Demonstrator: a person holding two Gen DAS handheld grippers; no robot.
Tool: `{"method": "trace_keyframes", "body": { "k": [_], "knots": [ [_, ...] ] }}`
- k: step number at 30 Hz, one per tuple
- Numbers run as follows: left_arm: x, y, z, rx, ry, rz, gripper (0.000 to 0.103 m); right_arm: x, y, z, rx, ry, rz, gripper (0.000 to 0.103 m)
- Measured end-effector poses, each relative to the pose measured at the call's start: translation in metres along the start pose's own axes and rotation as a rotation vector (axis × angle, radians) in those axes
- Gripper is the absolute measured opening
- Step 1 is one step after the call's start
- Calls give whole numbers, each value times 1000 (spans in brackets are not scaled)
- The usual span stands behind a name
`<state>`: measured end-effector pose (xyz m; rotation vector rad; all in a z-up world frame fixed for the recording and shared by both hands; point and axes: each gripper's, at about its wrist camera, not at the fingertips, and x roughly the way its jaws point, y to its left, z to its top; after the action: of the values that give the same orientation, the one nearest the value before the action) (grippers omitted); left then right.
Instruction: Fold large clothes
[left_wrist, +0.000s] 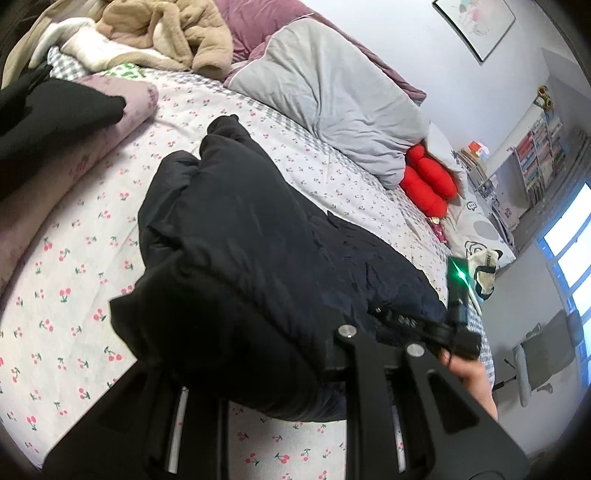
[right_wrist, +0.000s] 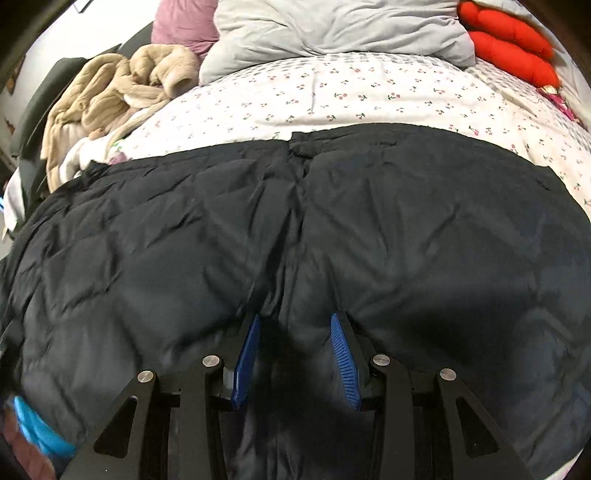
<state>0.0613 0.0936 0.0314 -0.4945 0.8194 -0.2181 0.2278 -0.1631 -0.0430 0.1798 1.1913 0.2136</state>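
Dark puffer jacket (right_wrist: 295, 229) lies spread across the near half of the bed (right_wrist: 369, 99), its front opening running away from the near edge toward the pillows. One end is lifted off the sheet and bunched into a thick fold in the left-wrist view (left_wrist: 236, 266).

Clearance: bare cherry-print sheet shows beyond the jacket's far hem, up to the grey duvet (right_wrist: 332, 29) and the red plush toy (right_wrist: 509, 48) at the head end. A beige fleece garment (right_wrist: 122, 96) is heaped at the far left corner, near the jacket's edge. A rolled mauve blanket (left_wrist: 92, 147) with a black garment (left_wrist: 48, 107) on it lies along the other long edge, with open sheet between it and the jacket.

Condition: quilted, creased, matte navy-black fabric; front edges meet along a centre seam.

Left gripper (left_wrist: 295, 369): fingertips buried in the raised fold, clamped narrow on the jacket.

Right gripper (right_wrist: 295, 354): points steeply down over the centre seam, blue pads (right_wrist: 341, 354) parted with a hump of jacket between them; whether they press on it cannot be told. In the left-wrist view this gripper (left_wrist: 458, 295) shows a green light, held by a bare hand (left_wrist: 472, 373).
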Motion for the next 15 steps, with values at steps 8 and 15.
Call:
{"method": "trace_keyframes", "body": {
  "k": [8,15],
  "knots": [
    [3,-3,0,29,1,13,21,27,-6,34,41,-5,22,42],
    [3,-7,-1,55,8,29,21,55,-11,60,64,0,27,43]
  ]
}}
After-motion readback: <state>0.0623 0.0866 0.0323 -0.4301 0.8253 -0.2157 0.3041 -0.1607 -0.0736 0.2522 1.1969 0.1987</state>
